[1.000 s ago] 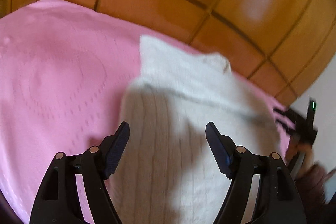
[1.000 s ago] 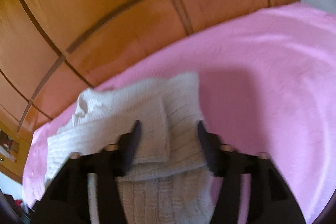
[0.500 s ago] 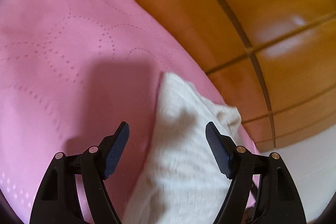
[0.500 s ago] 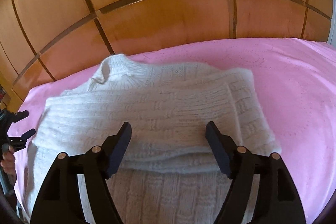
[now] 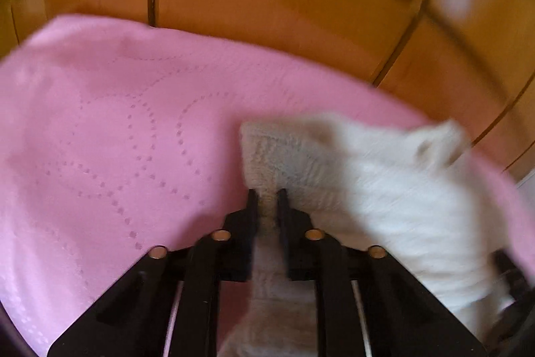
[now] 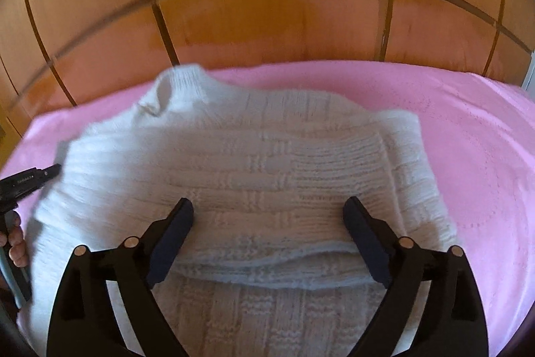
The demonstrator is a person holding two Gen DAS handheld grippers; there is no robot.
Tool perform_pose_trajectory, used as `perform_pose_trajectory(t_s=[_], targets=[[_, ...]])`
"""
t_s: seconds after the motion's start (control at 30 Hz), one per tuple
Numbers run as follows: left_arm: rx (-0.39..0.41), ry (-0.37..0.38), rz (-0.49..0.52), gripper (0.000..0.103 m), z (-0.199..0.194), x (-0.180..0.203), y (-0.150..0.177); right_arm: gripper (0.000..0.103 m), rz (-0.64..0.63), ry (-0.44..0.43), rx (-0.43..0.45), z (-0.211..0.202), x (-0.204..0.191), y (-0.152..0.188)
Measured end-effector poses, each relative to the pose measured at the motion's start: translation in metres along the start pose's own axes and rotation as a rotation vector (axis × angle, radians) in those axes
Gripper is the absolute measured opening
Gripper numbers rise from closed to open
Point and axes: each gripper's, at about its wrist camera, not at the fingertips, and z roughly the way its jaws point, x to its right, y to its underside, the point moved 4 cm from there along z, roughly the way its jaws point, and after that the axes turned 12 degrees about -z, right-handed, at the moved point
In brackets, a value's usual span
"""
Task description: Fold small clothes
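A small white knitted sweater (image 6: 267, 163) lies on a pink bedspread (image 6: 474, 136), its collar at the far left and one side folded over the body. My left gripper (image 5: 267, 194) is shut on the sweater's edge (image 5: 264, 156) near a folded corner, and the rest of the sweater (image 5: 384, 189) spreads to the right. My right gripper (image 6: 269, 206) is open and empty, held just above the middle of the sweater. The left gripper (image 6: 30, 179) shows at the left edge of the right wrist view, at the sweater's side.
The pink bedspread (image 5: 100, 139) has a dotted stitched pattern and stretches left of the sweater. A wooden panelled headboard or wall (image 6: 267, 15) rises right behind the bed. A person's fingers (image 6: 15, 243) show at the far left.
My left gripper has gone from wide open to shut on the sweater's edge. My right gripper stays open over the sweater and has shifted only a little.
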Motion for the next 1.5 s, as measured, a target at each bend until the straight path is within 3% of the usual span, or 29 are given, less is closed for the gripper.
perform_pose_trajectory(t_s=[0.03,0.1,0.2,0.47,0.7,0.9,1.0,1.13,1.2,1.37,1.5], targets=[[0.022,-0.023,0.011,0.019,-0.004,0.004,0.001,0.095,-0.006,0.012,-0.002,0.001,-0.001,0.0],[0.05,-0.039,0.009,0.035,-0.018,0.009,0.003,0.096,-0.002,0.021,-0.002,0.003,-0.001,0.0],[0.135,0.007,0.039,0.054,-0.053,0.02,0.017,0.097,0.004,0.019,0.001,0.004,0.001,0.001],[0.201,0.082,0.166,0.054,-0.101,0.046,0.064,0.097,0.026,0.011,0.037,-0.018,0.002,0.001],[0.182,0.088,0.196,0.054,-0.101,0.054,0.077,0.097,0.025,0.001,0.054,-0.035,0.006,0.009],[0.062,0.034,0.146,0.055,-0.062,0.035,0.078,0.101,0.051,0.002,0.003,-0.011,0.013,0.018],[0.049,0.04,0.139,0.055,-0.056,0.031,0.08,0.101,0.048,0.009,0.003,-0.009,0.012,0.018],[0.04,0.053,0.114,0.059,-0.063,0.028,0.083,0.101,0.054,0.007,0.008,-0.018,0.012,0.018],[0.038,0.059,0.103,0.071,-0.07,0.021,0.089,0.101,0.061,-0.003,0.012,-0.028,0.013,0.022],[0.037,0.093,0.105,0.071,-0.099,0.001,0.109,0.101,0.051,0.014,0.019,-0.058,0.026,0.045],[0.0,0.12,0.105,0.071,-0.12,-0.024,0.134,0.101,0.095,0.047,0.001,-0.084,0.055,0.084]])
